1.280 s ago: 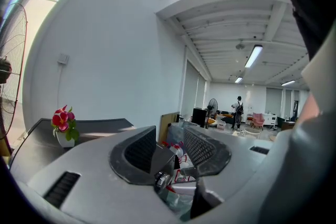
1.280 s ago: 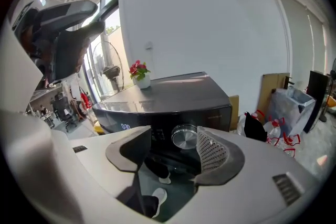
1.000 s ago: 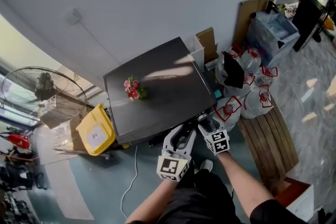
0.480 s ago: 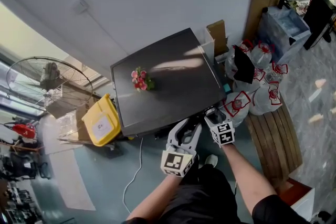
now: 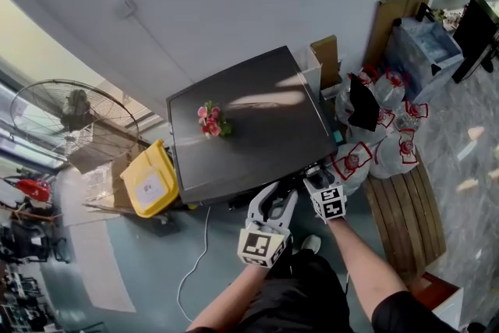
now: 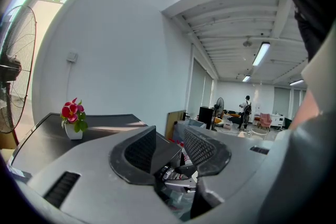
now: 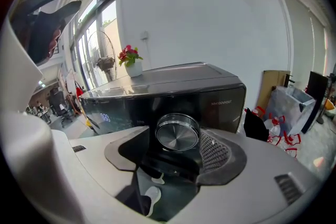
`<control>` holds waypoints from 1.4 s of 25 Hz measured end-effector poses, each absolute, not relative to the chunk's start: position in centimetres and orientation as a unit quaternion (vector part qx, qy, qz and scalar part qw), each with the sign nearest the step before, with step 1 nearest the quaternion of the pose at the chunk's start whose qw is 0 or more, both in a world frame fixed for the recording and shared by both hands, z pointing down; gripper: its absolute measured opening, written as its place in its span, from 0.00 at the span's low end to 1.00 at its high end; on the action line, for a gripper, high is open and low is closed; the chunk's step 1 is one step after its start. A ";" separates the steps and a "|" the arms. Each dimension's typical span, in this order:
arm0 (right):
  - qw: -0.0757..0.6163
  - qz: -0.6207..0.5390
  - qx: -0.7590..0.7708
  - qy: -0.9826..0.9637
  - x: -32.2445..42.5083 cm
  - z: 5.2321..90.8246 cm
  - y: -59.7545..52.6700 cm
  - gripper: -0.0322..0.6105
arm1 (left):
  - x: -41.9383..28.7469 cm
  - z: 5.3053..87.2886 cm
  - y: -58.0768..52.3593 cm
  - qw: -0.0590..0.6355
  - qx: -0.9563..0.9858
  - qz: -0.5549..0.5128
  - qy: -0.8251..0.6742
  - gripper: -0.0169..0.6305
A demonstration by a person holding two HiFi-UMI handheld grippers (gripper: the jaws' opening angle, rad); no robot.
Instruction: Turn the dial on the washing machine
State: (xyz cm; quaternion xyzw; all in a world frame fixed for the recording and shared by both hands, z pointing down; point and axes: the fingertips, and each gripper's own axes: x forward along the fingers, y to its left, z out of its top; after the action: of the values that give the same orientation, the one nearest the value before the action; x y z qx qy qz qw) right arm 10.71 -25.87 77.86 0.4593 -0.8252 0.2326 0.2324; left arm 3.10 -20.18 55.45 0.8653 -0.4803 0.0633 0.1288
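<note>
Dial (image 7: 177, 132) on the washing machine (image 7: 220, 93) front lies dead ahead of my right gripper (image 7: 177, 144), framed between its spread fingers, axis pointing back along them. Left gripper (image 6: 170, 145): fingers spread, holding nothing, aimed past the machine.

A round brushed-metal dial (image 7: 177, 134) with a polished rim faced outward at lower centre of the right gripper view. It sat on the glossy black front panel of a dark grey, flat-topped washing machine (image 7: 173, 86), which stood upright.
</note>
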 end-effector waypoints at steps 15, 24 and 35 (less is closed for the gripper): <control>0.252 0.232 0.470 -0.814 11.2 78.6 -26.2 0.46 | 2.4 55.7 -19.5 0.135 0.859 0.064 -0.489 0.24; 0.218 0.261 0.478 -0.810 11.4 78.8 -26.5 0.45 | 1.0 55.5 -19.0 0.131 0.853 0.059 -0.502 0.24; 0.169 0.303 0.479 -0.806 11.7 78.8 -26.9 0.45 | 0.7 56.1 -18.2 0.134 0.854 0.052 -0.500 0.24</control>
State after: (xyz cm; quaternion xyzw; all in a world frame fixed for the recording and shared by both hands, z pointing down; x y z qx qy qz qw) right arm 11.74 -26.86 78.77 0.4789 -0.8064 0.3032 0.1686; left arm 0.73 -18.23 56.09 0.8542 -0.4996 0.0521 0.1344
